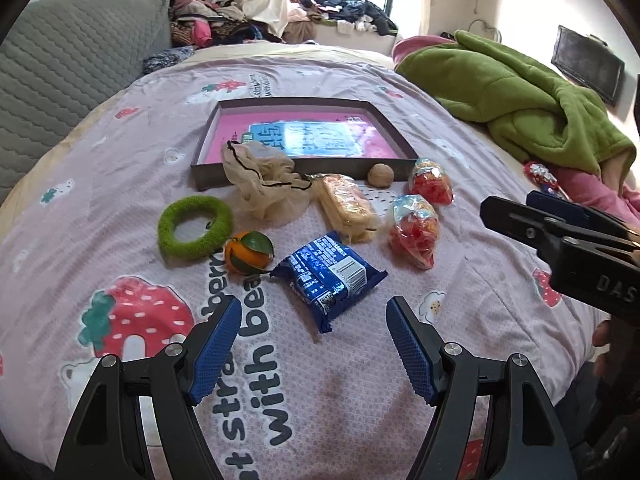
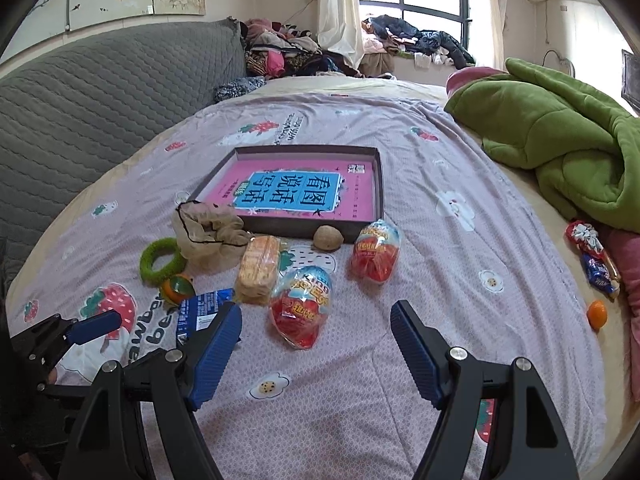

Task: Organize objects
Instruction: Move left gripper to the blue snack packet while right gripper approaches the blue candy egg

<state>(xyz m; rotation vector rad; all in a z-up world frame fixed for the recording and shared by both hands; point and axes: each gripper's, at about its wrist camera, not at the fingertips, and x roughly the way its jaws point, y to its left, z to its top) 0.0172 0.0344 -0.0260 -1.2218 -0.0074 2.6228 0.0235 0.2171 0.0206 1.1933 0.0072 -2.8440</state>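
A shallow dark box (image 1: 200, 176) (image 2: 378, 184) with a pink book in it lies on the bed. In front of it sit a beige mesh pouch (image 1: 260, 184) (image 2: 208, 236), a green ring (image 1: 194, 226) (image 2: 160, 260), a mandarin with leaves (image 1: 248, 252) (image 2: 178, 288), a blue snack pack (image 1: 328, 276) (image 2: 200, 312), a biscuit pack (image 1: 348, 208) (image 2: 258, 268), a walnut (image 1: 381, 176) (image 2: 328, 238) and two red egg-shaped packets (image 1: 414, 228) (image 2: 300, 308) (image 1: 431, 182) (image 2: 376, 256). My left gripper (image 1: 314, 316) is open just short of the blue pack. My right gripper (image 2: 316, 320) is open, with the nearer red packet between its tips' line of view.
A crumpled green blanket (image 1: 512, 96) (image 2: 568, 140) fills the right side. A grey quilted headboard (image 1: 72, 72) (image 2: 100, 100) stands at left. Candy wrappers (image 2: 592, 256) and a second orange (image 2: 597, 314) lie by the right bed edge. Clothes are piled near the window.
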